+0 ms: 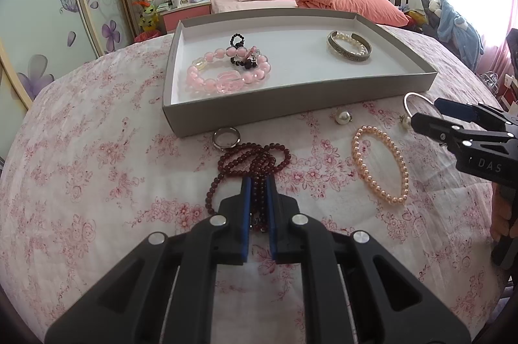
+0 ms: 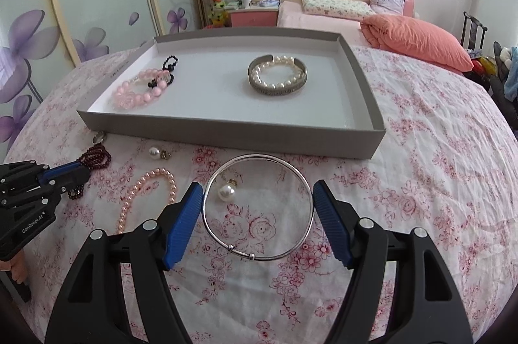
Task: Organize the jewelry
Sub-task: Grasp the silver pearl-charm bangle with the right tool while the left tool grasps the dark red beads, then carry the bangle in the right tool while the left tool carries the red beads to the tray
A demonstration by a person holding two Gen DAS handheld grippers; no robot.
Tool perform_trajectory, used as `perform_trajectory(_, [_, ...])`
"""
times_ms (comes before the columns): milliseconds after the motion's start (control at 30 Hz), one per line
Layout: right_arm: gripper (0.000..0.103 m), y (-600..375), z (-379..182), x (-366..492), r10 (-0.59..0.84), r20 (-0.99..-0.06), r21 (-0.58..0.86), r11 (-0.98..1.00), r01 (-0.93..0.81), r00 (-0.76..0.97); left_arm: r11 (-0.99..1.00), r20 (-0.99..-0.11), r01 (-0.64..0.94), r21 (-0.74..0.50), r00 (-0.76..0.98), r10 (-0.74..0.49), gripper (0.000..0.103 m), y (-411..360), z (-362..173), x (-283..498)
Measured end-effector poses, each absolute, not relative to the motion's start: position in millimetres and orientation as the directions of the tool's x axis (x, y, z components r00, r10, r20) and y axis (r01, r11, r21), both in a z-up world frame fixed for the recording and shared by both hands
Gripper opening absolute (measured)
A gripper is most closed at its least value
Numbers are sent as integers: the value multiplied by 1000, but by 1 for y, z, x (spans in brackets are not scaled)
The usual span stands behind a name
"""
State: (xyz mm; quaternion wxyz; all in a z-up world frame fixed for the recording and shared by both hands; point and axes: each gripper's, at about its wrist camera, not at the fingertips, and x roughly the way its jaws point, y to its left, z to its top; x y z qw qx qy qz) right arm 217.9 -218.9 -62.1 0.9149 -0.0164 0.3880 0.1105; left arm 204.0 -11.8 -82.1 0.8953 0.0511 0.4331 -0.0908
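A: Two pieces were in play for you. Your left gripper (image 1: 259, 182) was clenched on the dark red bead necklace (image 1: 251, 157), which lay bunched on the floral cloth (image 1: 97, 182) just before the tray (image 1: 291, 110), so several strands sat between the pads.

B: And your right gripper (image 2: 257, 191)?

A: It stood released, its fingers either side of the silver bangle (image 2: 259, 208), apparently lined up to close. The tray already held the pink bracelet (image 1: 226, 72) and the cuff (image 1: 349, 47), seemingly as the sorting spot.

Bed (image 2: 323, 17) behind – orange duvet (image 2: 417, 41), floral pillow (image 2: 336, 6), nightstand (image 2: 254, 17).
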Motion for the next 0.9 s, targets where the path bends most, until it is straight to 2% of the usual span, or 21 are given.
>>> perform_trajectory(200, [70,-216,-58,216,185,-695,40,975,-220,695,975,-781,221,-8,608,-144,9,-11,-82,203])
perform_trajectory(467, [70,-219,-48,207,185,-664,42,976,-212,724,971,-727,233,-52,657,-197,9,-7,-63,191])
perform_trajectory(733, [70,-218,-33,193,178,-589,31,980,-198,788,976,-643,191,-107,735,-214,9,0,-38,182])
perform_trajectory(900, [70,-214,-20,183,174,-525,19,981,-193,833,979,-588,180,-98,783,-203,9,-4,-23,173])
